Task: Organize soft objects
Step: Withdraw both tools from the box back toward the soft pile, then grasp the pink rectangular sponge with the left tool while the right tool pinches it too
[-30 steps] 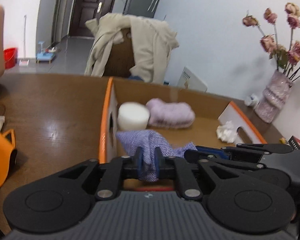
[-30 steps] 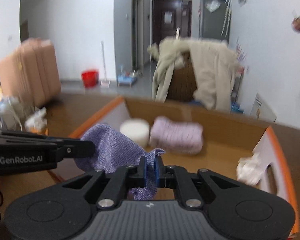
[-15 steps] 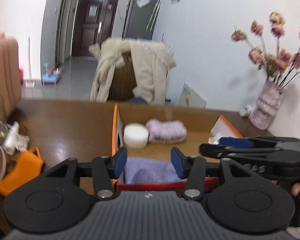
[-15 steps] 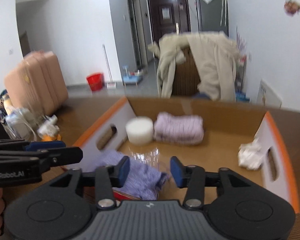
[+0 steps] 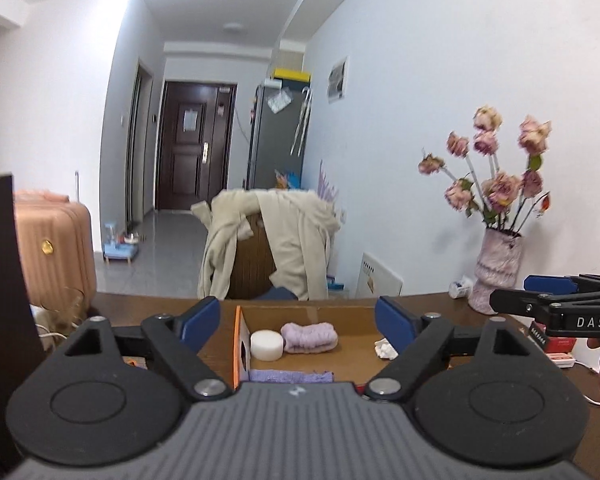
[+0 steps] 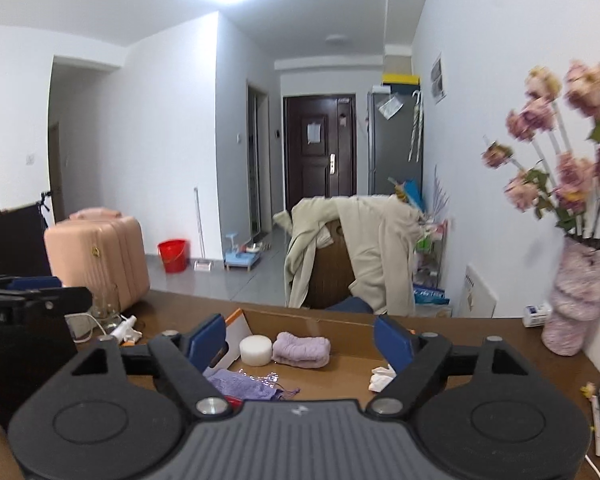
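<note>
left gripper (image 5: 298, 326): opening, empty | right gripper (image 6: 300, 340): opening, empty

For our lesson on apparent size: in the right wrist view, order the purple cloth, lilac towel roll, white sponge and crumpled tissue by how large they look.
1. purple cloth, partly hidden, nearest
2. lilac towel roll
3. white sponge
4. crumpled tissue

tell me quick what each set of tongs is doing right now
Left tongs: opening, nothing between them.
Right tongs: opening, nothing between them; purple cloth lies in the cardboard box.
</note>
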Available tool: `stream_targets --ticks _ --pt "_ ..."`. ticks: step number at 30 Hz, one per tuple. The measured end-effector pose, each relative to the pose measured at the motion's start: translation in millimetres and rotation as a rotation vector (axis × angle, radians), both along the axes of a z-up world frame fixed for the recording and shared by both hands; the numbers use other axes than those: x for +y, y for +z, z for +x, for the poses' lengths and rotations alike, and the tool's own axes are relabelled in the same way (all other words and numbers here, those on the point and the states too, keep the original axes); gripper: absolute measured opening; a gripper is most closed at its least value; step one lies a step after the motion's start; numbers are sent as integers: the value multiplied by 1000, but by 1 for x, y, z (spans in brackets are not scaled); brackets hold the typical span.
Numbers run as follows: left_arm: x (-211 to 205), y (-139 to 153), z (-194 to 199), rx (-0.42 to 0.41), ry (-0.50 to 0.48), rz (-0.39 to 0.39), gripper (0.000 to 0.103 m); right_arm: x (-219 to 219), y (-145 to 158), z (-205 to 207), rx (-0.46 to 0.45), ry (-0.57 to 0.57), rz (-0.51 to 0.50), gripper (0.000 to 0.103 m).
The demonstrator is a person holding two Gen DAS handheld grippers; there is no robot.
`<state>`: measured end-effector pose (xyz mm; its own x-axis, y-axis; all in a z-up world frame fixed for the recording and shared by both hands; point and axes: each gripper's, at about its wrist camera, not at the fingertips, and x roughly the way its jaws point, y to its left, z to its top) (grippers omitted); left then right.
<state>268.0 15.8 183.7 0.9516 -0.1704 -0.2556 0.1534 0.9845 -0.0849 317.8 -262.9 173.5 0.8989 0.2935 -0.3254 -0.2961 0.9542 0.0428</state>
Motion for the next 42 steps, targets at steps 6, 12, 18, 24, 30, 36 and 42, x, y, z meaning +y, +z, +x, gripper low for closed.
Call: stream_targets --ticks 6,12,18,24,30,36,42 --pt "-12 3 -56 -66 16 35 96 -6 6 -50 -47 11 12 84" --pt "-17 -20 -132 -157 54 41 103 -11 -6 -111 -97 9 31 89" --pt "-13 -56 -207 -197 100 12 103 -10 -44 -200 -189 53 11 101" --pt "-15 -84 -220 -126 67 45 103 -5 -91 -254 -152 47 34 103" --pt "-12 -94 -198 -81 77 29 103 0 -110 -244 -102 58 13 102" --pt "-13 -104 -165 -18 69 29 103 -3 -121 -211 -29 48 18 99" --pt "-19 -113 -128 41 54 31 103 -9 -132 -178 34 31 31 92"
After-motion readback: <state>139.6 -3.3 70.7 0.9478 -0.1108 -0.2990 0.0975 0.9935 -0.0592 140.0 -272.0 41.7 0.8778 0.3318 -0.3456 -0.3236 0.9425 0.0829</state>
